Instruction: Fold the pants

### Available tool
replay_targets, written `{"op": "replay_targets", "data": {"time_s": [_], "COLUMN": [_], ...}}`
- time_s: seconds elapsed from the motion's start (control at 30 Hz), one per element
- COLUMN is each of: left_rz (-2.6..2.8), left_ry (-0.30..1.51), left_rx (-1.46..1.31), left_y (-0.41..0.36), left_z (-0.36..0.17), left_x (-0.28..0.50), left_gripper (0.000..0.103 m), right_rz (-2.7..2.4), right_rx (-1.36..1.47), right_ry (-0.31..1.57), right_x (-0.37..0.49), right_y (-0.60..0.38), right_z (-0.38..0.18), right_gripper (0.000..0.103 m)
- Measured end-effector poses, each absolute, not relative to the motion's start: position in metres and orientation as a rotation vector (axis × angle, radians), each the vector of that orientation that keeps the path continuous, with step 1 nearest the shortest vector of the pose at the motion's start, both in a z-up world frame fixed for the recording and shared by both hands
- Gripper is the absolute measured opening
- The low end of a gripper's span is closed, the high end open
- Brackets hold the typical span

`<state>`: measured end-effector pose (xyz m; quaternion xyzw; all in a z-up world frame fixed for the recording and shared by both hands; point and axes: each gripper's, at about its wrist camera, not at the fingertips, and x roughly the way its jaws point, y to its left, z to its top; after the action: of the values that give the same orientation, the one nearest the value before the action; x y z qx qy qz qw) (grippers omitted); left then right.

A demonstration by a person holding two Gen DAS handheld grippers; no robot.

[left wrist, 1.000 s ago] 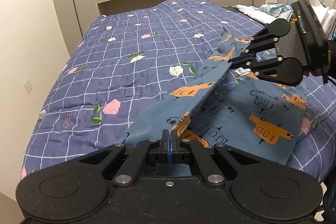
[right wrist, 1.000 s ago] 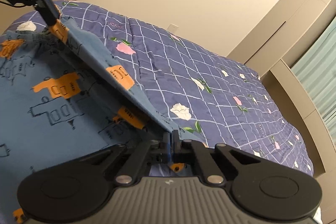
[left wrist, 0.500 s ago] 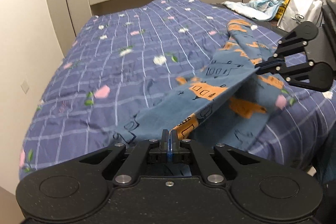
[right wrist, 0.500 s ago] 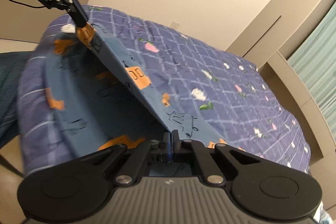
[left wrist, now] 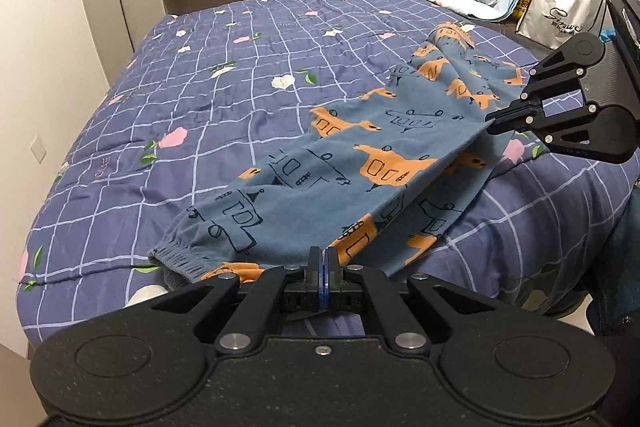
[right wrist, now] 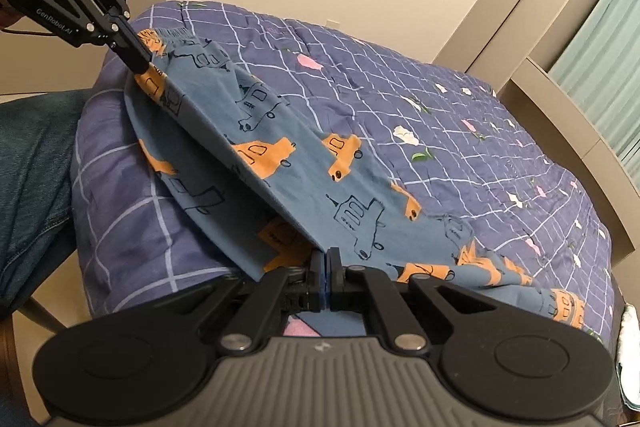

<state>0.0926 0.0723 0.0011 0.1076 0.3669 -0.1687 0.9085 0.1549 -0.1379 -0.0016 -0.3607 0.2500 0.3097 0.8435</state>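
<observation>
Left wrist view shows the left gripper [left wrist: 323, 259] with its fingers pinched together on the near edge of the pants [left wrist: 352, 171], close to the gathered ankle cuff [left wrist: 180, 251]. Further along the same edge, the right gripper [left wrist: 494, 123] is clamped on the cloth near the waist end. Between the two grips the edge runs as one straight, taut line, lifted off the quilt [left wrist: 200, 107], while the rest of the pants lies draped on the bed near its front edge. Holding both ends like this probably keeps the fold line straight, so one leg can be laid evenly over the other.

From the right wrist view, the right gripper [right wrist: 327, 267] bites the fabric just at its tips, and the left gripper [right wrist: 142, 63] holds the far end by the cuff. A person's leg in jeans [right wrist: 36, 163] stands beside the bed. A white bag [left wrist: 560, 7] rests near the headboard, well apart from the work.
</observation>
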Motion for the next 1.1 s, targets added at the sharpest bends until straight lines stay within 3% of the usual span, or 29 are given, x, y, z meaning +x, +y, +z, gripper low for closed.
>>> {"op": "replay_targets", "data": {"time_s": [0.5, 0.7, 0.8, 0.9, 0.97, 1.1], "left_rz": [-0.344, -0.347, -0.343, -0.336, -0.336, -0.334], "left_ry": [0.821, 0.849, 0.858, 0.853, 0.846, 0.800], "left_rx": [0.194, 0.128, 0.077, 0.034, 0.003, -0.045], "left_y": [0.069, 0.072, 0.072, 0.069, 0.064, 0.048], "left_z": [-0.022, -0.024, -0.022, -0.018, -0.014, -0.009], "left_x": [0.093, 0.096, 0.097, 0.099, 0.102, 0.113], "left_gripper": [0.000, 0.011, 0.025, 0.048, 0.071, 0.098], "right_rz": [0.658, 0.661, 0.662, 0.656, 0.646, 0.582], "right_rx": [-0.767, -0.731, -0.696, -0.647, -0.608, -0.506], "right_ry": [0.578, 0.593, 0.602, 0.602, 0.602, 0.580], "right_x": [0.147, 0.151, 0.153, 0.153, 0.153, 0.153], "right_y": [-0.138, -0.139, -0.143, -0.149, -0.155, -0.174], "right_z": [-0.014, -0.019, -0.020, -0.019, -0.017, -0.012], "right_gripper": [0.000, 0.005, 0.012, 0.023, 0.040, 0.072]}}
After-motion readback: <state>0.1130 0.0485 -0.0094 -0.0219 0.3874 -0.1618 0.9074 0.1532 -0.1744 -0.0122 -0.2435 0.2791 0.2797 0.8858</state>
